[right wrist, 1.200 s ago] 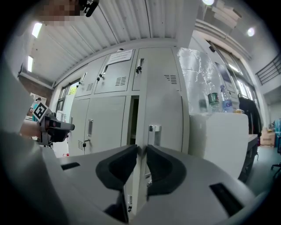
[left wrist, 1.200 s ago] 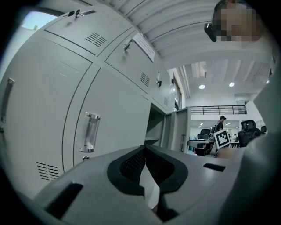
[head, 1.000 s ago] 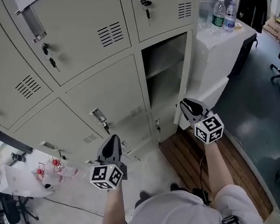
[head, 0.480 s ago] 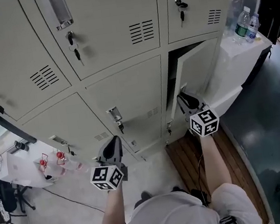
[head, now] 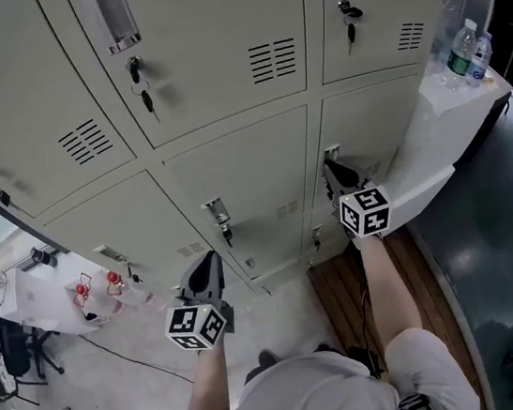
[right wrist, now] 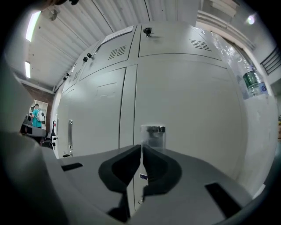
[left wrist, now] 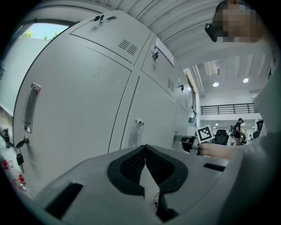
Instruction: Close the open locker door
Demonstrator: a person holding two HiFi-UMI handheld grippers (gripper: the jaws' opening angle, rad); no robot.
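Observation:
The lower right locker door (head: 374,131) lies flush with the grey locker bank, its small handle (head: 331,153) at the left edge. My right gripper (head: 338,175) points at that handle from just in front; whether it touches the door is unclear. In the right gripper view the handle (right wrist: 153,134) stands right beyond the right gripper (right wrist: 141,147), whose jaws are closing with nothing between them. My left gripper (head: 204,267) hangs lower left, away from the lockers. In the left gripper view the left gripper (left wrist: 145,147) has its pads together and empty.
A white counter (head: 436,131) with two water bottles (head: 464,51) juts out right of the lockers. A wooden board (head: 339,287) lies on the floor below the door. Keys (head: 145,99) hang from upper locks. A small white table (head: 52,299) stands lower left.
The locker door has swung from wide open to flush with the bank. My right gripper followed it in toward the lockers. The left gripper has barely moved.

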